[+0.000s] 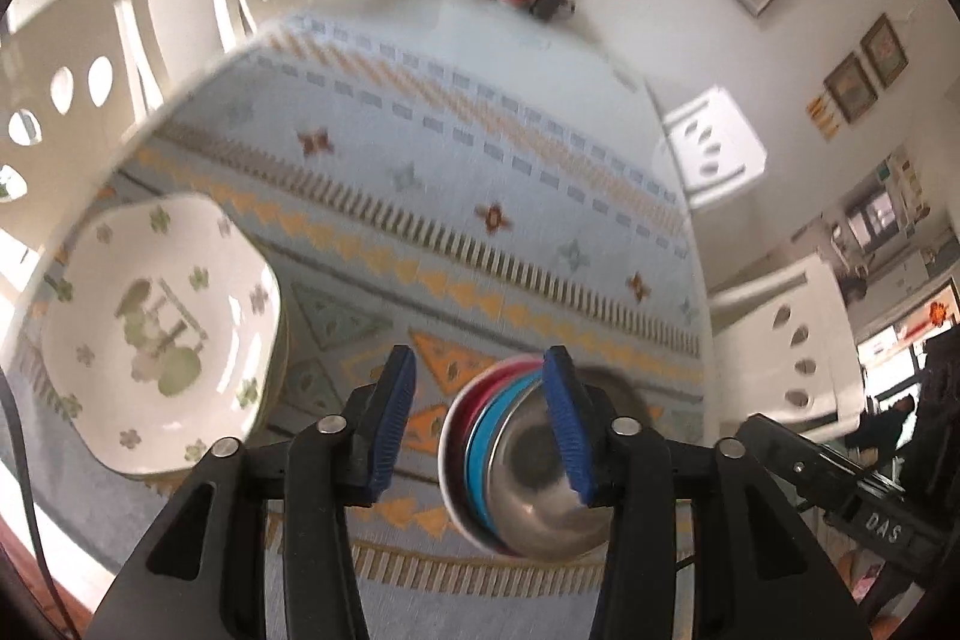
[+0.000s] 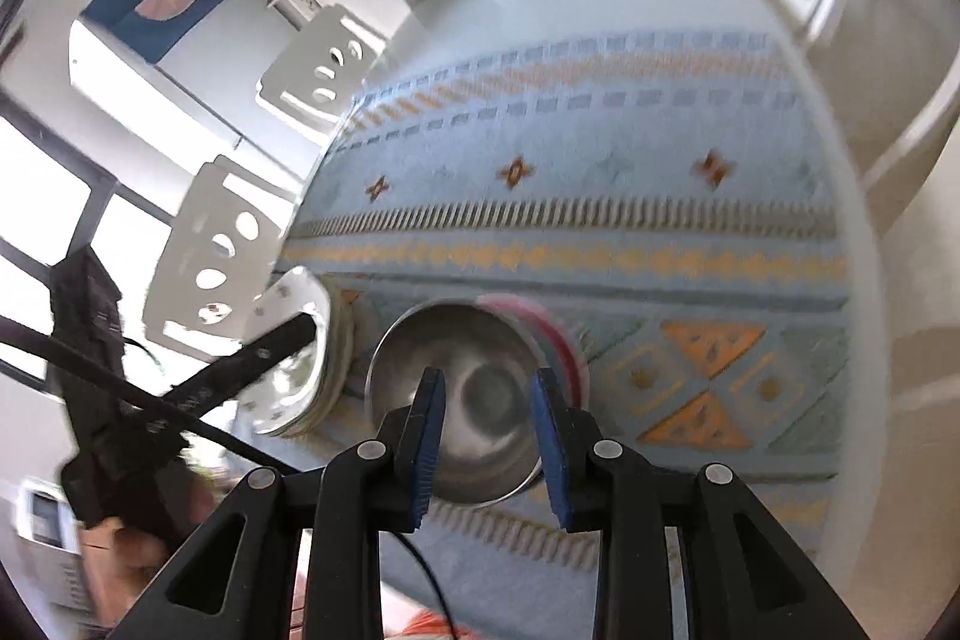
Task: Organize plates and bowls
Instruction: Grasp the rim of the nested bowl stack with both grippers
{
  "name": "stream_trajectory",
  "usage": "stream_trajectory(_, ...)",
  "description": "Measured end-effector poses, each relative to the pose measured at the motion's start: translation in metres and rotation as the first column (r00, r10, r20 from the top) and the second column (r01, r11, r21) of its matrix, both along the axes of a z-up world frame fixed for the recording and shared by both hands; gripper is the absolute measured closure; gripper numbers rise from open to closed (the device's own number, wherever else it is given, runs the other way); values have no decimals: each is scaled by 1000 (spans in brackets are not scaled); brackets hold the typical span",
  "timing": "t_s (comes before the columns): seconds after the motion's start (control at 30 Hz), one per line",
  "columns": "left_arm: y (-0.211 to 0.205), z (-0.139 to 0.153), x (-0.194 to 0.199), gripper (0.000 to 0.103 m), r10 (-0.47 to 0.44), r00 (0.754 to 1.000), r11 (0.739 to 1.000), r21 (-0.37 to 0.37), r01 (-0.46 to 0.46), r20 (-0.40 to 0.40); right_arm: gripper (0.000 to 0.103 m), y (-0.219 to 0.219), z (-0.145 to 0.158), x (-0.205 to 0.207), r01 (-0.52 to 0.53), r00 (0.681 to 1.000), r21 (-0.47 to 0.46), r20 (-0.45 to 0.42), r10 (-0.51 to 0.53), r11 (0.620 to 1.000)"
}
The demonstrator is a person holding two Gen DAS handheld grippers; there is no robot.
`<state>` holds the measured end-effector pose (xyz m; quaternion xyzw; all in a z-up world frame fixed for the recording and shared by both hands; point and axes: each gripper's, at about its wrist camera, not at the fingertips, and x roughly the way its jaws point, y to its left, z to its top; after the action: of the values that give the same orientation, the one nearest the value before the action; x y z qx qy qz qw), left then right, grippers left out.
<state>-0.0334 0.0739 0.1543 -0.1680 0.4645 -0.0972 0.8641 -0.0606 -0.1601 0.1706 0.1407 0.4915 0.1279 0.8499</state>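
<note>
Steel bowl [image 1: 543,484] sits nested on top of a teal bowl [image 1: 489,436] and a red-and-white bowl [image 1: 459,436], so the bowl stack looks done, parked on the patterned tablecloth [image 1: 480,196] near the front edge of the tabletop. In the left wrist view the stack is at about 5 o'clock from the middle of the picture, and the white floral plates [image 1: 159,334] are stacked at about 9 o'clock, well apart from the bowls. In the right wrist view the same plates [image 2: 300,358] sit just beside the bowl stack [image 2: 462,388] on its left.

My guess on the step: both piles are sorted and both hands are hovering clear above them, so this is the tail end of the job or a pause between pieces. I can't see any loose dish left on the cloth, though the frames are blurry. If anything's next, it probably means scanning for a stray piece, or nudging the two piles closer together, which would need a careful pinch on a rim so the steel one doesn't slide.

Left tongs [image 1: 483,424]: partly spread, nothing between the blue pads, touching nothing; the right pad just overlaps the bowls in the picture. Right tongs [image 2: 489,442]: a narrower gap but still parted, empty, hanging over the steel bowl's mouth without pinching it.
</note>
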Motion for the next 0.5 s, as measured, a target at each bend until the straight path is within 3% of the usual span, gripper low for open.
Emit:
stream_trajectory(0.1, 2, 14, -3, 52, 24, 999, 1000, 2, -25, 30, 72, 9, 18, -8, -29, 996, -48, 83, 33, 998)
stream_trajectory(0.17, 1, 20, -4, 45, 12, 999, 1000, 5, -12, 36, 49, 10, 24, -12, -31, 993, -42, 112, 35, 999)
stream_trajectory(0.2, 0, 23, -5, 40, 6, 999, 1000, 13, -7, 40, 48, 10, 27, -15, -23, 991, -32, 131, 27, 999)
stream_trajectory(0.33, -4, 27, -6, 40, -38, 998, 999, 40, 36, 53, 48, 12, 34, -23, 2, 988, -33, 156, 3, 999)
stream_trajectory(0.5, 0, 28, -12, 40, -104, 993, 995, 12, 104, 61, 48, 10, 37, -34, 90, 986, -14, 141, -88, 996)
